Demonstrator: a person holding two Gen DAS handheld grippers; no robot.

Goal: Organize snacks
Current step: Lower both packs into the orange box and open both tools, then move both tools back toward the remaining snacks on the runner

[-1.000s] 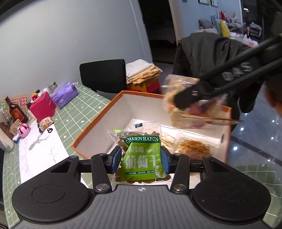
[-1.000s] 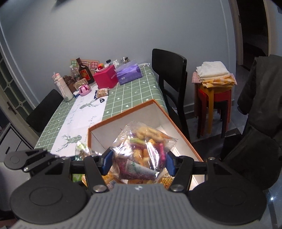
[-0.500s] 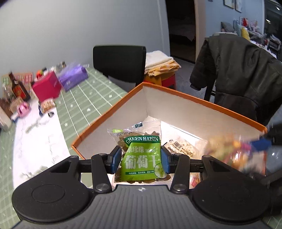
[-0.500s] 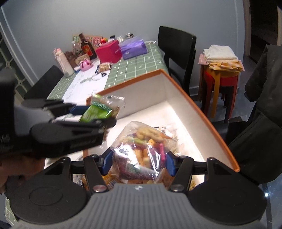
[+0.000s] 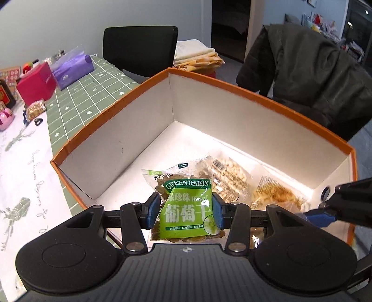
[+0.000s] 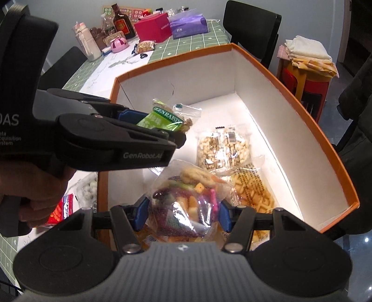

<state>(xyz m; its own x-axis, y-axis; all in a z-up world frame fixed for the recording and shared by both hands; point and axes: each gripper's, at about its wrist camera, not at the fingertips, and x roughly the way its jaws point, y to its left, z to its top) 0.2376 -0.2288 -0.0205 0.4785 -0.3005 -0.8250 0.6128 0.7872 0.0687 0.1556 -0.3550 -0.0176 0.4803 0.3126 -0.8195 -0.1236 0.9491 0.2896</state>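
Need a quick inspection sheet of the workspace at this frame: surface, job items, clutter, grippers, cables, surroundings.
Surface: table with a green grid cloth and a white printed runner.
Job's things: orange box, open, white inside; a peanut packet and a yellow snack packet lie on its floor. More packets sit on the table outside its left wall.
Clutter: pink box, purple bag, dark bottle and small items at the table's far end.
Grippers: left gripper shut on the green raisin packet; right gripper shut on the mixed snack bag; both over the box.
Cables: nothing seen.
Surroundings: black chair, dark jacket, folded cloths on a stool.
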